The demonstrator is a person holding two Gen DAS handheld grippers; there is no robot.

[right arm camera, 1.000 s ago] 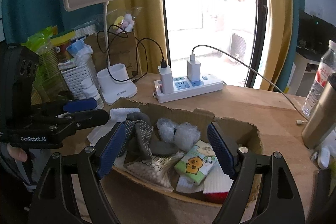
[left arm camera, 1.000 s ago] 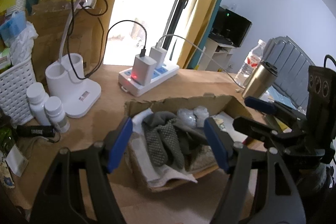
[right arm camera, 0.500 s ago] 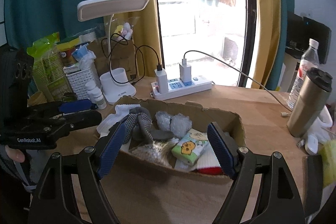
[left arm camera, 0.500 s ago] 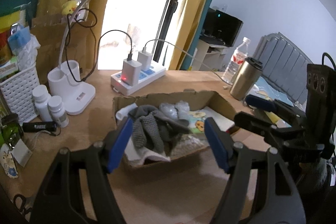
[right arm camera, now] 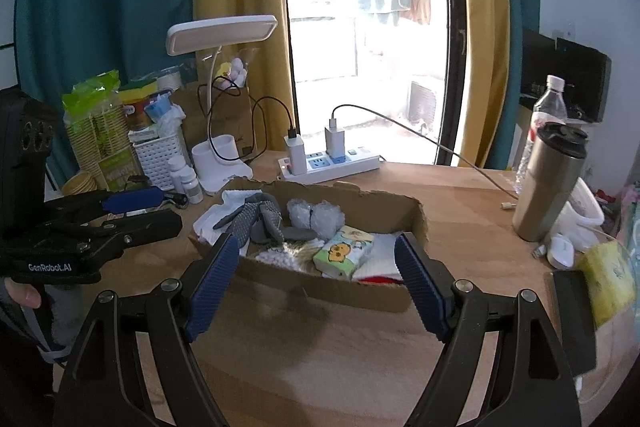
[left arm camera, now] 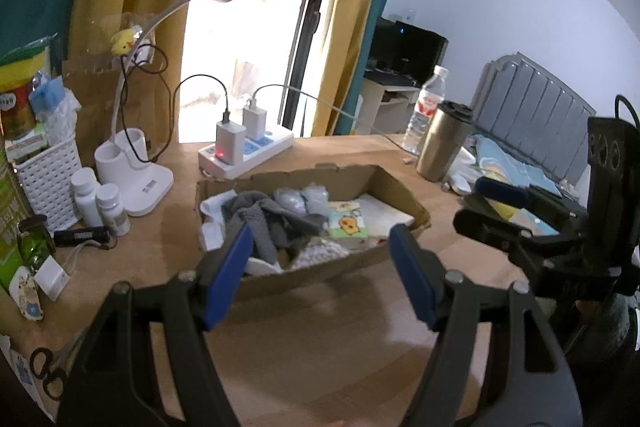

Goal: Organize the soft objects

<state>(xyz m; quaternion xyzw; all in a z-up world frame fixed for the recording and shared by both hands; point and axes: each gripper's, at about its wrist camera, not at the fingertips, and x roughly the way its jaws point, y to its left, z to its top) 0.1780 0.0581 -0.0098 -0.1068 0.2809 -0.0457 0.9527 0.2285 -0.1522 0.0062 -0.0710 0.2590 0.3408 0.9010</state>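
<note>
Bare surface (right arm camera: 320, 355) in front of the cardboard box (right arm camera: 320, 283), open to approach from the near side. Blocked behind the box by power strip (right arm camera: 332, 163) and lamp (right arm camera: 220, 167); at right, by steel tumbler (right arm camera: 548, 187); at left, by bottles (left arm camera: 100, 199).

Both tools are showing matte black forked arms with round silver screws at the joints. The left gripper (left arm camera: 320, 269) and the right gripper (right arm camera: 316, 281) are wearing ribbed blue pads (right arm camera: 210, 285). White "GenRobot.AI" lettering is running along the left one's body, beside a bare thumb (right arm camera: 22, 293).
</note>
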